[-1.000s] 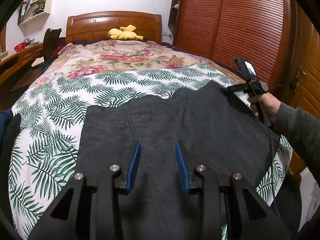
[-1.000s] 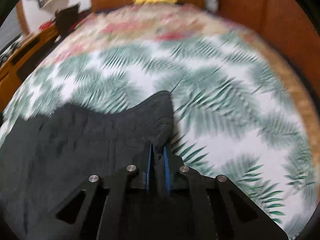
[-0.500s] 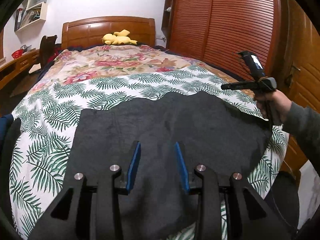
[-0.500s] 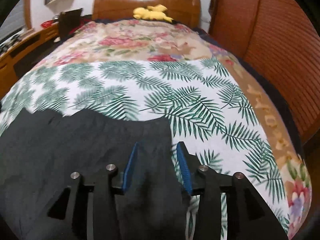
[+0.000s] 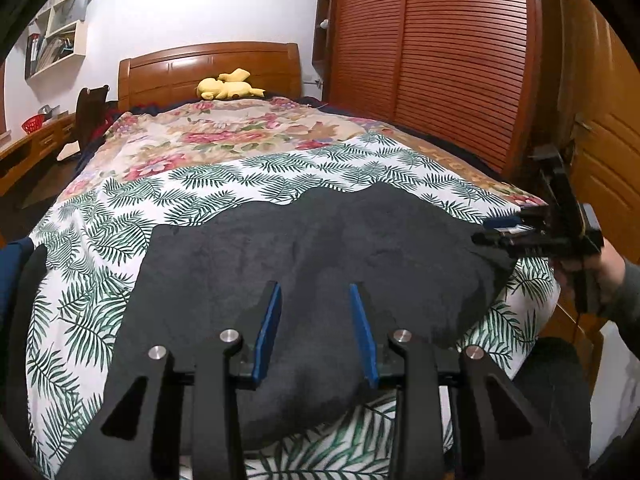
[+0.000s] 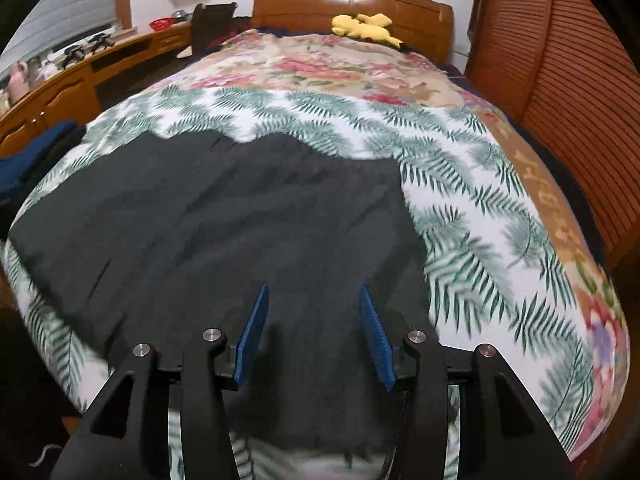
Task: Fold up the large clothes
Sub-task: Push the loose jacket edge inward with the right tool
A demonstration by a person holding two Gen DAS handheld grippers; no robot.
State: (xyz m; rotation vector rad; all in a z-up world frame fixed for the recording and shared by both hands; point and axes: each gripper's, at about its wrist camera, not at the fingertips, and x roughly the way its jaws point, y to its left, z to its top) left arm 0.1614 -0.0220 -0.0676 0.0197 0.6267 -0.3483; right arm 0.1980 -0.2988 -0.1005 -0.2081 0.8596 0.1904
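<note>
Right wrist view: dark garment (image 6: pixel 224 232) near edge hidden behind gripper.

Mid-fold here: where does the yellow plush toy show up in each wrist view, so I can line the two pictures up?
Left wrist view: the yellow plush toy lies upper left of centre, at the head of the bed.
Right wrist view: the toy sits near the top, right of centre.
Shared landmark: the wooden headboard directly behind it; the dark garment lies spread at the near end.

Black garment (image 5: pixel 312 248), green palm-leaf bedspread (image 5: pixel 224 188)
</note>
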